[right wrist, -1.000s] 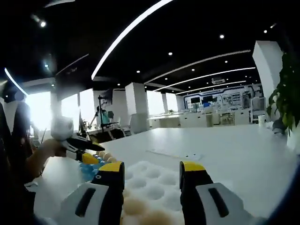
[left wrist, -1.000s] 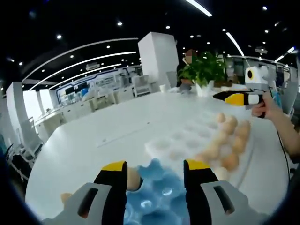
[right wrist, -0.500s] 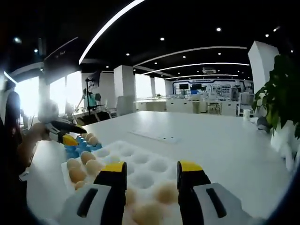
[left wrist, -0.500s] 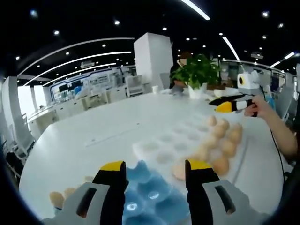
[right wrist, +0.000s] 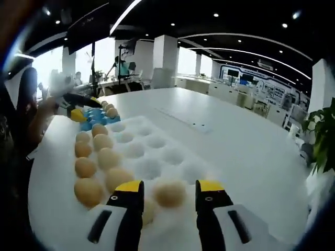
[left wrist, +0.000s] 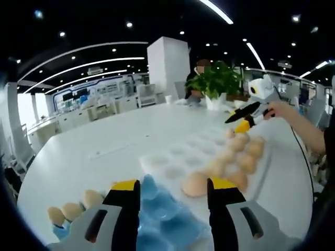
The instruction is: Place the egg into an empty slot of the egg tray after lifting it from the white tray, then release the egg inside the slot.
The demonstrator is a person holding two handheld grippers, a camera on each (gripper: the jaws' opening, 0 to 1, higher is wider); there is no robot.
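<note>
White tabletop (right wrist: 246, 141) carries the white tray (right wrist: 157, 157) of eggs beside the blue egg tray (left wrist: 162, 222). Both hand-held grippers, left (left wrist: 170, 209) and right (right wrist: 165, 206), gape wide, empty; an egg (right wrist: 169, 192) lies between the right's jaws.

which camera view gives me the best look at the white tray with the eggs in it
The right gripper view: the white moulded egg tray lies spread out ahead of the right gripper, its dimpled slots and tan eggs countable. The left gripper view shows the same tray blurred, partly behind the left gripper and the blue egg tray.
</note>
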